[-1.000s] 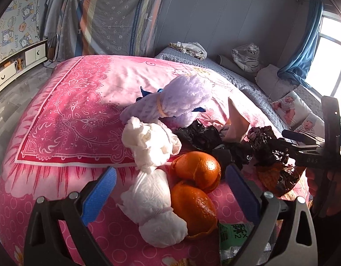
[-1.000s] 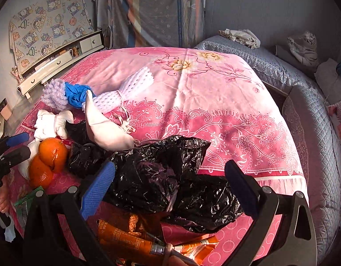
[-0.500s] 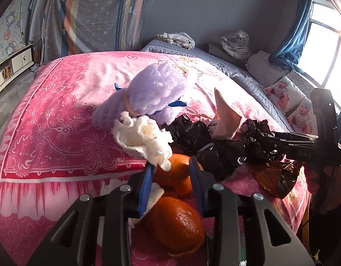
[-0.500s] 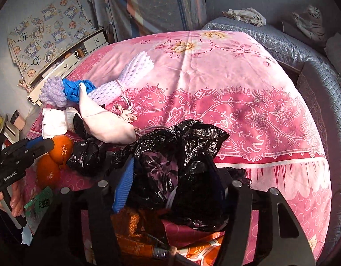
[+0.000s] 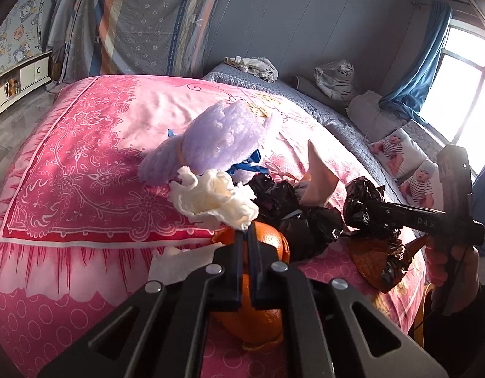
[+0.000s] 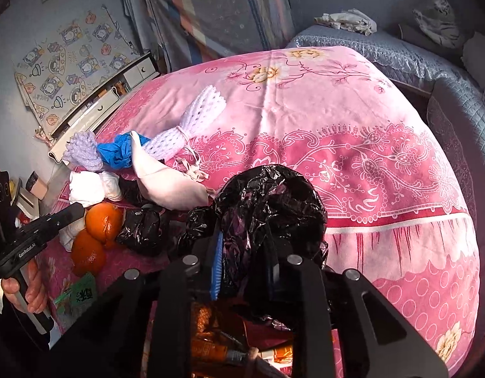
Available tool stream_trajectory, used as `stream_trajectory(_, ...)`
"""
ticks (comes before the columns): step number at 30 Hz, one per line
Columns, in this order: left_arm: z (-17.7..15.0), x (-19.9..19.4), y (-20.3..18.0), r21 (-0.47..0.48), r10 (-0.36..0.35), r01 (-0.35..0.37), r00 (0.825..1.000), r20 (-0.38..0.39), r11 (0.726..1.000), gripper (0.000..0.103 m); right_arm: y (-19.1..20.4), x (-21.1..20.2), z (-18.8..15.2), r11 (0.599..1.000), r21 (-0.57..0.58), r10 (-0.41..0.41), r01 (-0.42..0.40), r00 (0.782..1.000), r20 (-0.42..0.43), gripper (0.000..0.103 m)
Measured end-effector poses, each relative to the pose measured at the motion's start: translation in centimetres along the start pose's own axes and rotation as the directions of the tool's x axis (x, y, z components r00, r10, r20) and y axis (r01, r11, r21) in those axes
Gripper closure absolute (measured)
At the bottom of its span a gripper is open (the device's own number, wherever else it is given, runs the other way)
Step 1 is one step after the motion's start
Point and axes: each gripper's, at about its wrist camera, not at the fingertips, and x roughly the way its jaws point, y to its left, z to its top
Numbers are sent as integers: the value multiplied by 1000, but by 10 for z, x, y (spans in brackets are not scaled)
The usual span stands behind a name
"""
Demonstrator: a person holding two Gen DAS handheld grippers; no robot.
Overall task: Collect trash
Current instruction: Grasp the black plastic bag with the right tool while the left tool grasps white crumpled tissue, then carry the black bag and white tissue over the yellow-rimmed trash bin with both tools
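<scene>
Trash lies in a heap on the pink bedcover (image 5: 85,157). My left gripper (image 5: 247,233) is shut on a crumpled white tissue (image 5: 211,201), which sticks up past its tips above an orange (image 5: 271,242). A second orange (image 6: 88,255) lies next to it. The jaws of my right gripper (image 6: 244,239) are closing, and a bunched black plastic bag (image 6: 274,201) is pinched between them. In the left wrist view the right gripper (image 5: 368,204) holds that bag off the cover. A smaller black bag (image 6: 141,230) lies between the two grippers.
A lilac and white knitted bundle (image 6: 192,126) with blue cloth (image 6: 116,151) and a pale cloth (image 6: 167,186) lie behind the heap. A green wrapper (image 6: 83,293) and orange wrappers (image 6: 208,346) sit at the near edge. A grey quilt (image 6: 456,110) borders the right side.
Both grippers have gone from wide open to closed. The left one closed on the white tissue and raised it. The right one closed on the black bag, bunching it up.
</scene>
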Motion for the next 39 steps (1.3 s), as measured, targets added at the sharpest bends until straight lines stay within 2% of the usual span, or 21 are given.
stream_trajectory(5, -1, -18, 6, -15, 3, -3, 999, 47, 1000, 101, 5, -22, 3, 1000, 6, 1, -1, 998, 56, 84)
stream_trajectory(9, 2, -38, 7, -32, 4, 0, 993, 119, 999, 101, 12, -36, 4, 1000, 1, 10, -10, 997, 82, 84)
stream_trajectory(14, 5, -65, 3, -26, 35, -31, 977, 209, 999, 101, 19, -52, 3, 1000, -3, 17, -17, 993, 115, 84)
stream_trajectory(22, 8, -101, -10, -19, 30, -26, 951, 308, 999, 101, 26, -78, 3, 1000, 2, 27, -28, 984, 174, 84)
stream_trajectory(30, 18, -116, -30, 23, -13, 5, 941, 339, 1000, 101, 26, -105, 2, 999, 10, 39, -43, 973, 228, 84)
stream_trajectory(39, 28, -117, -75, 114, -121, 87, 934, 337, 990, 101, 21, -157, -9, 998, 46, 34, -51, 949, 312, 84)
